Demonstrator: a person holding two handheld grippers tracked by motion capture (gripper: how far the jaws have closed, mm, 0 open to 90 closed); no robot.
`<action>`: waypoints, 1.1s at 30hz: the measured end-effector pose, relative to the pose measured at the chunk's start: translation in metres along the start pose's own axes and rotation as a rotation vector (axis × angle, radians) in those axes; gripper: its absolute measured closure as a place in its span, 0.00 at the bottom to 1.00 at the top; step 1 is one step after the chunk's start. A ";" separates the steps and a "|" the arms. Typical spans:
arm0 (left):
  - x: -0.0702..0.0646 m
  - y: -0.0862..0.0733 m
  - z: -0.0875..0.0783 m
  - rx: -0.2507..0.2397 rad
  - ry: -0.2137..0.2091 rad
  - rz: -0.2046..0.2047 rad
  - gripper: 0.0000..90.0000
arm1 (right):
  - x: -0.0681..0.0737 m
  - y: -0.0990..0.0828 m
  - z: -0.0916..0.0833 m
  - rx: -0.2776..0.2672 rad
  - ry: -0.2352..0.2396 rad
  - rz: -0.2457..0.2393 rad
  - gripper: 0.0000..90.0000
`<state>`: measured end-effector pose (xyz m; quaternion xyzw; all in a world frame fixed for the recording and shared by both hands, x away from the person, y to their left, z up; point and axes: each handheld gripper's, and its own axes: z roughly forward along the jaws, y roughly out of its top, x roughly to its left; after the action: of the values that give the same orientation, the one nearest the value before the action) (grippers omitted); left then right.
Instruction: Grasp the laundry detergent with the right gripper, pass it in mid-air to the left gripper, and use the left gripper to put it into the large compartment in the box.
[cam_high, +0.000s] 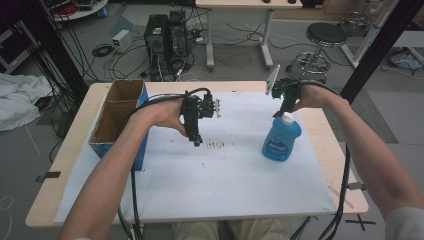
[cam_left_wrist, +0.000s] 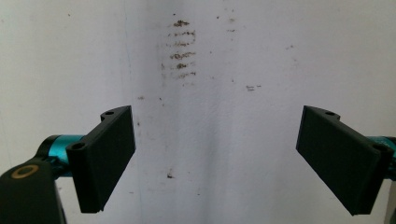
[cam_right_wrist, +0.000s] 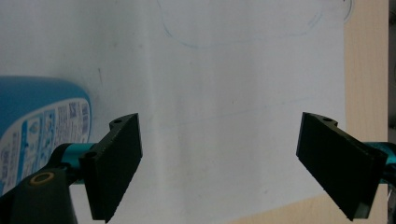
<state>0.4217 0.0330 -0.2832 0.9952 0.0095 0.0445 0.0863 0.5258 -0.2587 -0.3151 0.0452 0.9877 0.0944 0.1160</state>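
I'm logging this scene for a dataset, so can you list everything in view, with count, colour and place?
Bottle: one, blue with white cap, upright on the sheet's right part.
Cardboard box: one, brown inside, blue outside, open, at the table's left edge.
Sheet: one, white, over the tabletop, dark smudges mid-sheet.
Table: one, light wood.
Computer towers: two, black, on the floor behind.
Stool: one, black, floor at back right.
Left hand-held gripper: black, open, above the smudges.
Right hand-held gripper: black, open, beside the bottle's cap.
Forearms: two, coming in from the bottom.
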 end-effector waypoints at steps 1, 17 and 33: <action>0.000 0.000 0.000 0.000 0.000 0.000 0.13 | 0.000 0.000 0.000 0.000 0.000 0.000 0.15; 0.000 0.002 0.001 -0.003 -0.008 0.002 0.13 | 0.019 -0.050 -0.035 0.054 -0.062 0.053 0.15; 0.000 -0.003 -0.001 0.002 0.000 -0.008 0.13 | 0.068 -0.088 -0.054 -0.002 -0.027 0.133 0.15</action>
<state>0.4213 0.0361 -0.2825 0.9953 0.0134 0.0444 0.0853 0.4409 -0.3462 -0.2962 0.1121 0.9808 0.1024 0.1228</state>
